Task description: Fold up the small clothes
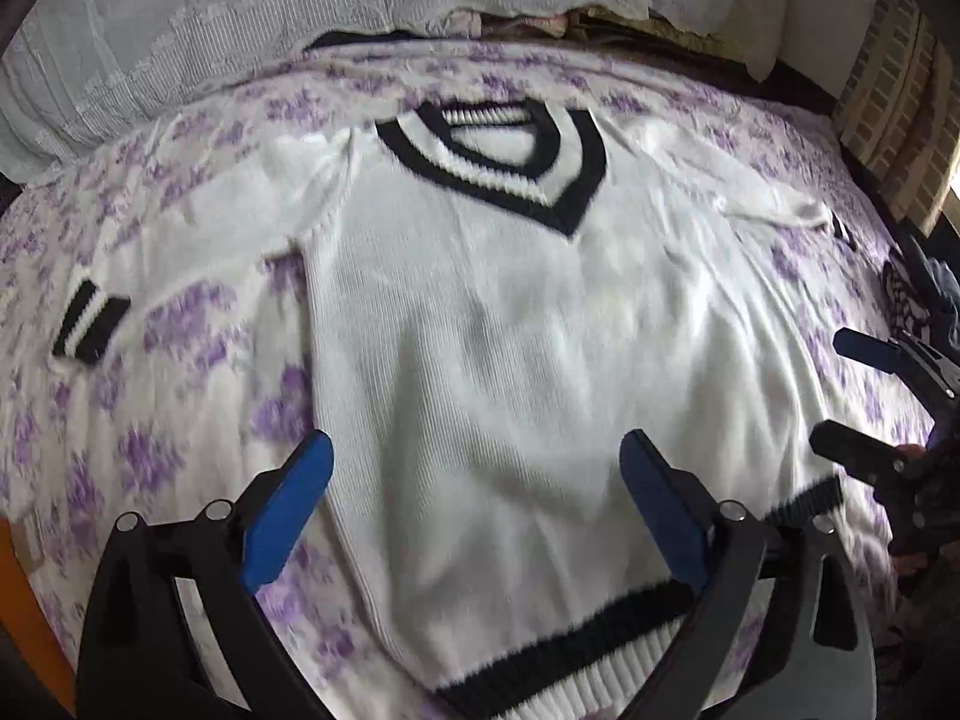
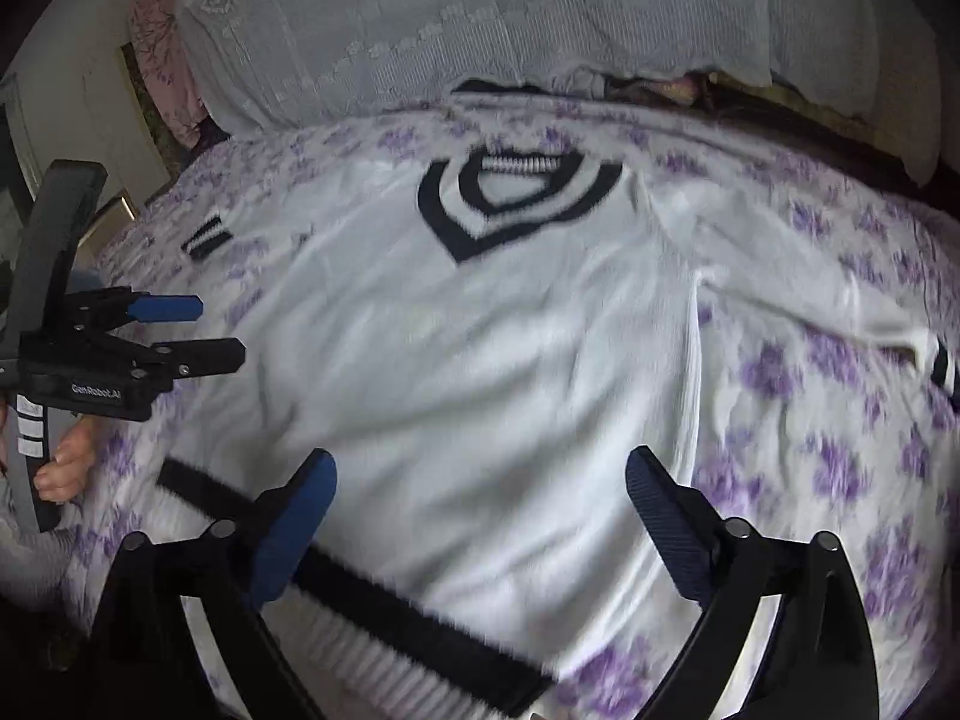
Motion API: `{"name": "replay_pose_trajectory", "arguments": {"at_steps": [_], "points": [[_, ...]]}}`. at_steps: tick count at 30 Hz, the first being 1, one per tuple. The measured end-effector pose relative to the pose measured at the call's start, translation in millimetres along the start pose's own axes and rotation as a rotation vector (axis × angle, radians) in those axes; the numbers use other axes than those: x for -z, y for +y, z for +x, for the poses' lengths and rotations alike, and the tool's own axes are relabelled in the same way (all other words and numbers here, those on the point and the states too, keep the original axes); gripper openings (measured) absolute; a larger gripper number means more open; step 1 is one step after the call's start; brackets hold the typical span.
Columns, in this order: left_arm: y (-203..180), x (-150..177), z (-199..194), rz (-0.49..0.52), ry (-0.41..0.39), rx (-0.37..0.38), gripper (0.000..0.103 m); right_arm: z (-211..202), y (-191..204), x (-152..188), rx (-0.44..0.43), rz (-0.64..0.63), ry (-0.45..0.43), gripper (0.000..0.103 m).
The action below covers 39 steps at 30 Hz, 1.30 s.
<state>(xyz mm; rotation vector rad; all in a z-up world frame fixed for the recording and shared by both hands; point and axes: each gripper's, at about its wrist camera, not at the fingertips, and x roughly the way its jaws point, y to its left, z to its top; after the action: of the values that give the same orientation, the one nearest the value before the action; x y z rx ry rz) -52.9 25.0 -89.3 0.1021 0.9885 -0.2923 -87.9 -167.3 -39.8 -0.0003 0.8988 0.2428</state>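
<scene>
A white knit sweater [image 1: 510,330] [image 2: 480,360] lies spread flat, front up, on a purple-flowered bedsheet [image 1: 180,420]. Its black-and-white V collar [image 1: 498,162] points toward me, and the striped hem [image 1: 570,648] [image 2: 360,588] is nearest. The sleeves reach out to both sides, ending in striped cuffs [image 1: 90,324] [image 2: 945,372]. My left gripper [image 1: 477,510] hovers open over the sweater's lower body, nothing between its blue pads. My right gripper [image 2: 480,516] is open too, above the hem's right part and empty. Each gripper shows at the side of the other's view [image 1: 852,396] [image 2: 219,330].
Pale lace-covered pillows [image 1: 240,18] [image 2: 480,30] line the head of the bed. A brick-patterned wall [image 1: 900,108] stands at the right, with a dark patterned cloth [image 1: 918,294] at the bed's right edge. A hand [image 2: 66,462] grips the left gripper's handle.
</scene>
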Motion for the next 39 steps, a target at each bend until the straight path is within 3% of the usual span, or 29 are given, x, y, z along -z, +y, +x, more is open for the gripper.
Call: {"name": "replay_pose_trajectory", "arguments": {"at_steps": [2, 5, 8, 9, 10, 11, 12, 15, 17, 20, 22, 24, 26, 27, 29, 31, 33, 36, 37, 38, 39], "points": [[9, -32, 11, -0.049, -0.030, -0.016, 0.096, 17, -8, -32, 0.006, 0.025, -0.034, 0.099], [19, -67, 47, -0.099, -0.023, -0.040, 0.096, 62, -25, -63, -0.056, 0.118, 0.009, 0.099], [31, -71, 105, -0.125, 0.100, -0.083, 0.096, 118, -52, -58, -0.062, 0.223, 0.137, 0.100], [37, -63, 125, -0.138, 0.148, -0.101, 0.099, 127, -56, -51, -0.073, 0.231, 0.140, 0.100], [37, -58, 129, -0.127, 0.116, -0.102, 0.099, 120, -56, -48, -0.081, 0.200, 0.081, 0.100], [33, -54, 121, -0.104, 0.067, -0.120, 0.099, 115, -57, -48, -0.073, 0.179, 0.080, 0.099], [28, -53, 118, -0.079, 0.064, -0.141, 0.099, 109, -59, -51, -0.050, 0.169, 0.082, 0.099], [18, -58, 107, -0.047, 0.034, -0.142, 0.098, 80, -91, -69, 0.039, 0.189, -0.054, 0.099], [16, -63, 101, -0.046, 0.004, -0.124, 0.098, 73, -130, -83, 0.061, 0.266, -0.095, 0.099], [22, -70, 112, -0.055, 0.018, -0.157, 0.098, 81, -200, -89, 0.068, 0.403, -0.108, 0.099], [37, -67, 125, -0.092, 0.046, -0.165, 0.099, 89, -247, -77, 0.161, 0.498, -0.095, 0.099], [50, -62, 125, -0.152, 0.032, -0.115, 0.099, 90, -292, -52, 0.283, 0.603, -0.092, 0.095], [56, -63, 123, -0.183, 0.040, -0.109, 0.099, 68, -316, -30, 0.154, 0.742, -0.220, 0.094], [57, -64, 121, -0.192, 0.038, -0.112, 0.099, 54, -319, -27, 0.232, 0.792, -0.245, 0.095], [51, -67, 115, -0.191, 0.018, -0.148, 0.099, 27, -307, -26, 0.498, 0.751, -0.296, 0.099], [35, -75, 104, -0.135, -0.014, -0.165, 0.098, 7, -292, -25, 0.588, 0.666, -0.379, 0.100], [11, -86, 96, -0.049, -0.033, -0.172, 0.098, 4, -294, -21, 0.538, 0.663, -0.371, 0.100], [-29, -101, 90, 0.069, -0.061, -0.197, 0.098, 31, -322, 9, 0.337, 0.801, -0.206, 0.100], [-42, -106, 90, 0.095, -0.068, -0.205, 0.098, 37, -328, 25, 0.294, 0.863, -0.199, 0.100], [-54, -111, 90, 0.114, -0.072, -0.205, 0.098, 29, -323, 30, 0.293, 0.855, -0.274, 0.100], [-65, -117, 92, 0.128, -0.076, -0.197, 0.098, 26, -320, 33, 0.277, 0.889, -0.253, 0.100]]}}
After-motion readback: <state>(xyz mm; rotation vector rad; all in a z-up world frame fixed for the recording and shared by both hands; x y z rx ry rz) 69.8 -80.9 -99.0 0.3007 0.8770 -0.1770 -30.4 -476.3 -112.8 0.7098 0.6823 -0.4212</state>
